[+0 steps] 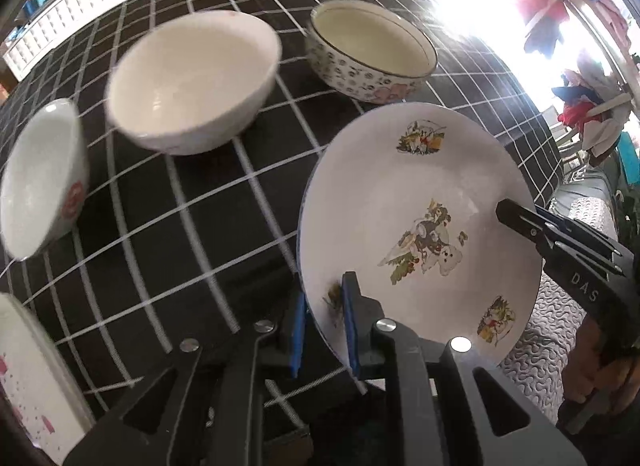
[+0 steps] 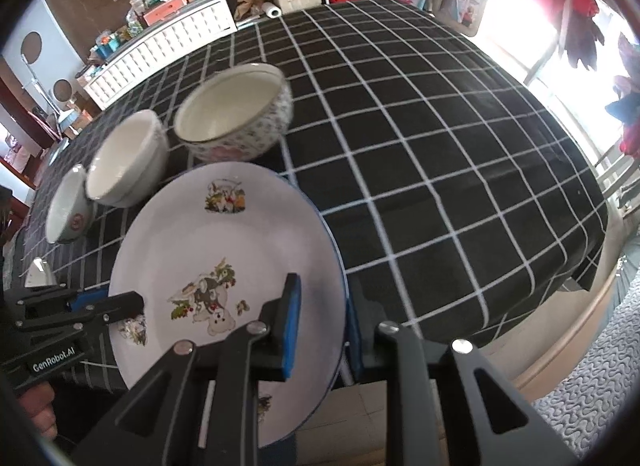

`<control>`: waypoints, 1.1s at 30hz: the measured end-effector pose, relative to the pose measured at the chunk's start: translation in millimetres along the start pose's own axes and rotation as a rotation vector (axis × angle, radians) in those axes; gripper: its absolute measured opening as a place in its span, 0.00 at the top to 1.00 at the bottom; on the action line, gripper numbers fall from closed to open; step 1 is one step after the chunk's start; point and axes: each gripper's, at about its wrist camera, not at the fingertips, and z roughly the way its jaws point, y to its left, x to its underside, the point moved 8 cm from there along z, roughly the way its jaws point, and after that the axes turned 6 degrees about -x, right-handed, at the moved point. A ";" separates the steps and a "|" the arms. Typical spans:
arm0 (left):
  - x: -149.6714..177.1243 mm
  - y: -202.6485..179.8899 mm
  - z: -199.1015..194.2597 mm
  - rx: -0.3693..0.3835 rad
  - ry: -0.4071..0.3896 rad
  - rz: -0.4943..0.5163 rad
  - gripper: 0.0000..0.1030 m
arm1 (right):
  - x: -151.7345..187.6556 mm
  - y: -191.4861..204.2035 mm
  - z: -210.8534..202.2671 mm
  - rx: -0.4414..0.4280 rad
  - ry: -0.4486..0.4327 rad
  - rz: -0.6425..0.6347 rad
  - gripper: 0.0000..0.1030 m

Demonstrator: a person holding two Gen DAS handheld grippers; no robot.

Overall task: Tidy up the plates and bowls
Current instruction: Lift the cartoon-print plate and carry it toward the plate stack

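A white plate (image 1: pixel 420 217) with cartoon pictures and a thin blue rim is held over the near edge of the table, gripped from both sides. My left gripper (image 1: pixel 325 300) is shut on its left rim, one blue pad above the plate and one below. My right gripper (image 2: pixel 322 306) is shut on its right rim (image 2: pixel 340 266) in the same way. Each gripper also shows in the other view: the right gripper (image 1: pixel 510 213) and the left gripper (image 2: pixel 134 304). Behind the plate (image 2: pixel 224 250) stand a plain white bowl (image 1: pixel 192 81), a flower-patterned bowl (image 1: pixel 372 49) and a small bowl with a red mark (image 1: pixel 44 177).
The table carries a black cloth with a white grid (image 2: pixel 420 153). Another white dish with pink specks (image 1: pixel 24 366) shows at the lower left edge. A white quilted bench and cluttered shelves (image 2: pixel 168 37) stand beyond the table. A grey quilted seat (image 2: pixel 600 406) lies at the near right.
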 end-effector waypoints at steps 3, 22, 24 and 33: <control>6.6 12.7 -13.8 -0.004 -0.011 -0.025 0.85 | 3.9 18.0 -5.4 -0.015 -0.003 -0.018 0.75; 85.8 115.2 -103.8 -0.053 -0.101 -0.221 0.85 | 14.6 142.4 -31.2 -0.106 -0.030 -0.168 0.75; 96.4 129.0 -112.9 -0.057 -0.108 -0.243 0.85 | 15.6 156.0 -32.2 -0.115 -0.033 -0.190 0.75; 136.5 180.7 -136.0 -0.087 -0.127 -0.341 0.85 | 32.8 216.4 -28.2 -0.165 -0.014 -0.275 0.75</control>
